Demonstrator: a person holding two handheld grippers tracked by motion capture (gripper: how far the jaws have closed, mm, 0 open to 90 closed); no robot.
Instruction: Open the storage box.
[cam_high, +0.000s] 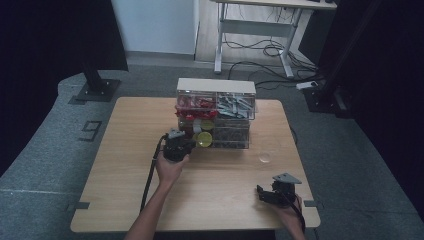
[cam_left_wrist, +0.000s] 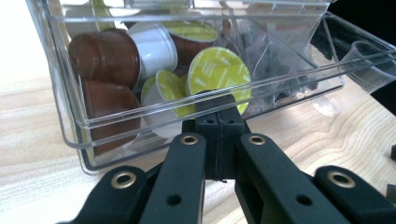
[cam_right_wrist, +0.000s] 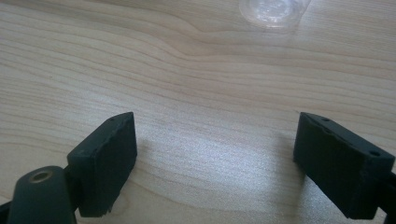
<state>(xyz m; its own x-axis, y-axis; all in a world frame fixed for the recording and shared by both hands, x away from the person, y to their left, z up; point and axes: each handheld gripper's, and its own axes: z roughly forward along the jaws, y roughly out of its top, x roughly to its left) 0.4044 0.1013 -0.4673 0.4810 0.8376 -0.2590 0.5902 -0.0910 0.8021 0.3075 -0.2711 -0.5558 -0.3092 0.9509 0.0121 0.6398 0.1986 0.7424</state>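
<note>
One clear drawer (cam_left_wrist: 140, 116) on the desk (cam_high: 220, 195) holds about seven capsules (cam_left_wrist: 217, 74), some overlapped; left gripper (cam_left_wrist: 217, 123) jaws pressed together at its front, right gripper (cam_right_wrist: 215, 158) jaws wide, empty.

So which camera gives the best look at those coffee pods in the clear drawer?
The left gripper view: the pods sit close up behind the drawer wall, with brown and white cups and green lids distinct. The high view shows them as small yellow-green spots at the organizer's lower left. The right gripper view looks at the table.
</note>
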